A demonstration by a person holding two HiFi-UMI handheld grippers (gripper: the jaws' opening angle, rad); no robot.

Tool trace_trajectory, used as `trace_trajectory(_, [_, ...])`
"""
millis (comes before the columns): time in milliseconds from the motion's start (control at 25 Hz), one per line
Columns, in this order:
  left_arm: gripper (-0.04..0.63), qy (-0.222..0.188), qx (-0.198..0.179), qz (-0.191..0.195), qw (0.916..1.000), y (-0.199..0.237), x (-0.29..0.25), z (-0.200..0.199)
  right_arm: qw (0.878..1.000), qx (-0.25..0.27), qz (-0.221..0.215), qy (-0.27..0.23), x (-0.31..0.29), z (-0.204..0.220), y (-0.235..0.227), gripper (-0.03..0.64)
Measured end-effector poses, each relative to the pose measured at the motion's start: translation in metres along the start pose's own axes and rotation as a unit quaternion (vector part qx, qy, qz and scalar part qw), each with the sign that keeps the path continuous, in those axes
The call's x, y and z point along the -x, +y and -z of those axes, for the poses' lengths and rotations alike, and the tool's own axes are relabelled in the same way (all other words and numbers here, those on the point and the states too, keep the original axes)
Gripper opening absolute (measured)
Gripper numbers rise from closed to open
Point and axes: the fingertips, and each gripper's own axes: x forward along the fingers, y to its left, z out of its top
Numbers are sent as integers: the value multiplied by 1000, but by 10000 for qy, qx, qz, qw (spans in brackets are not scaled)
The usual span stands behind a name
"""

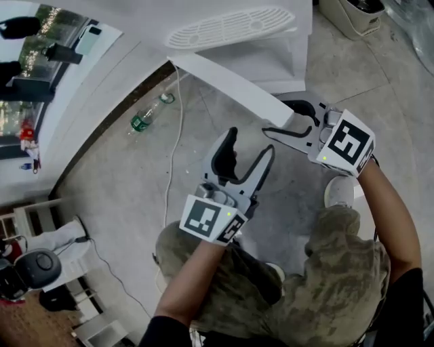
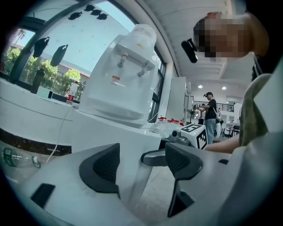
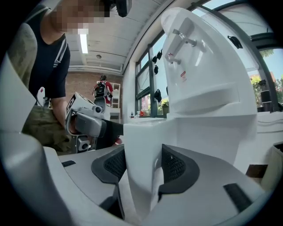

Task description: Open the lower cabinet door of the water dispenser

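Observation:
The white water dispenser [image 1: 230, 27] stands at the top of the head view. Its lower cabinet door [image 1: 230, 85] is swung out toward me. My right gripper [image 1: 279, 116] straddles the door's free edge. In the right gripper view the door edge [image 3: 141, 141] fills the gap of the right gripper [image 3: 142, 165], and both black pads lie against it. My left gripper [image 1: 251, 141] hovers open below the door, apart from it. The left gripper view shows this left gripper [image 2: 141, 161] with nothing between its pads, and the dispenser [image 2: 128, 75] ahead.
A plastic bottle [image 1: 142, 120] lies on the floor left of the dispenser, beside a white cable [image 1: 178, 129]. My shoe [image 1: 339, 192] and knees are under the grippers. A bin [image 1: 352, 15] stands at the top right. A person [image 2: 208, 110] stands far back.

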Motion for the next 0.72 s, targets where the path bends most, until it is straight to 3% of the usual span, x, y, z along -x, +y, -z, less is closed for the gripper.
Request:
trace_trajectory(280, [298,-25,89,-170,9998,8,30,-5,9986,-21,-442,273,-24,1,33,199])
trace_trajectory(480, [298,225,-137,-67,9996,3,47,-5,9967,16,-678,440,-39,2,48,196])
trace_trajectory(720, [296,291,-204,-216,9991,6,74,-6,9939,203,-882,624,-51,2,69,189])
